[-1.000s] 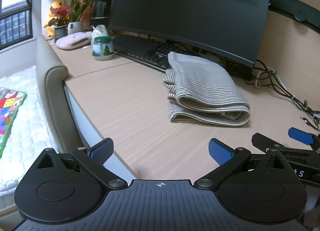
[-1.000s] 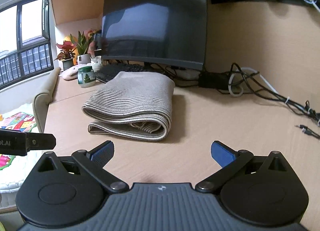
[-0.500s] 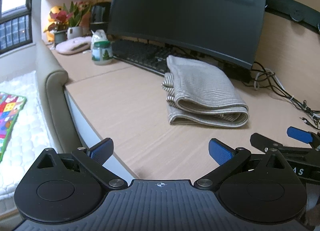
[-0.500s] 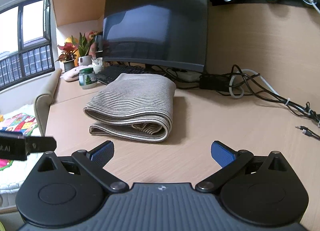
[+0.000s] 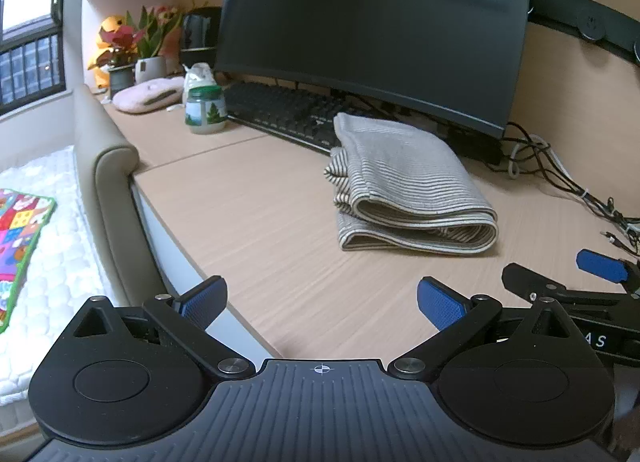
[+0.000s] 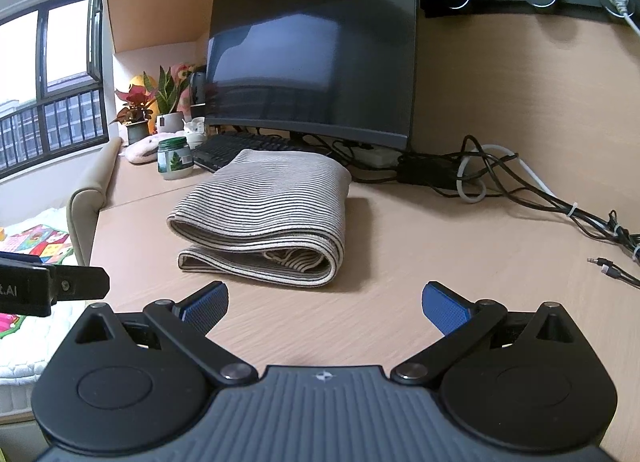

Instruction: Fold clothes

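A grey striped garment (image 5: 404, 186) lies folded in a thick bundle on the wooden desk (image 5: 260, 222), in front of the monitor; it also shows in the right wrist view (image 6: 268, 218). My left gripper (image 5: 320, 302) is open and empty, held back near the desk's front edge, well short of the garment. My right gripper (image 6: 326, 304) is open and empty, also held back from the garment. The right gripper's arm shows at the lower right of the left wrist view (image 5: 568, 286). The left gripper's arm shows at the left edge of the right wrist view (image 6: 52, 286).
A dark monitor (image 5: 376, 22) and keyboard (image 5: 284, 114) stand behind the garment. A glass jar (image 5: 205, 109), a pink item and potted plants (image 5: 132, 50) sit at the far left. Cables (image 6: 520, 186) run along the right. A padded bed edge (image 5: 108, 182) borders the desk's left.
Both grippers have drawn back slightly and tilted a little; the garment sits a bit farther off in both views. The garment has not moved. Both grippers stay open.
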Motion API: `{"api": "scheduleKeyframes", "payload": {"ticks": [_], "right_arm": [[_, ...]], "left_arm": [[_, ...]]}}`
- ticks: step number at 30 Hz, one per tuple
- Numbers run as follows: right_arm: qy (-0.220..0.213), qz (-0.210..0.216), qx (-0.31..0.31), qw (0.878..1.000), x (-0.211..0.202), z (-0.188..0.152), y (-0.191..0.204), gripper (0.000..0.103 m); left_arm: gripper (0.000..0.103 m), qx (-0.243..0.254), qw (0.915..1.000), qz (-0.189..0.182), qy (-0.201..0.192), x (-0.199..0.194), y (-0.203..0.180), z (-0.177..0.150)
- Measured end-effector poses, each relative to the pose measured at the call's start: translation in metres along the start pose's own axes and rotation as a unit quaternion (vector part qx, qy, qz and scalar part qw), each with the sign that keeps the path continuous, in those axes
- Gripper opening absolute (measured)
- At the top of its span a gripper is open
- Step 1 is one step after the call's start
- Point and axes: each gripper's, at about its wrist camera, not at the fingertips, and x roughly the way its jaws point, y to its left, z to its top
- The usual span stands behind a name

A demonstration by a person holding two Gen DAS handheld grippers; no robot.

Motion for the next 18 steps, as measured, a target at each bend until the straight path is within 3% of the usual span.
{"api": "scheduleKeyframes", "payload": {"ticks": [18], "right_arm": [[0.001, -0.002, -0.012, 1.0, 0.0002, 0.0008, 0.0047, 0.103]], "left_arm": [[0.103, -0.015, 0.9998, 0.006, 0.008, -0.0013, 0.0061, -0.0049]]}}
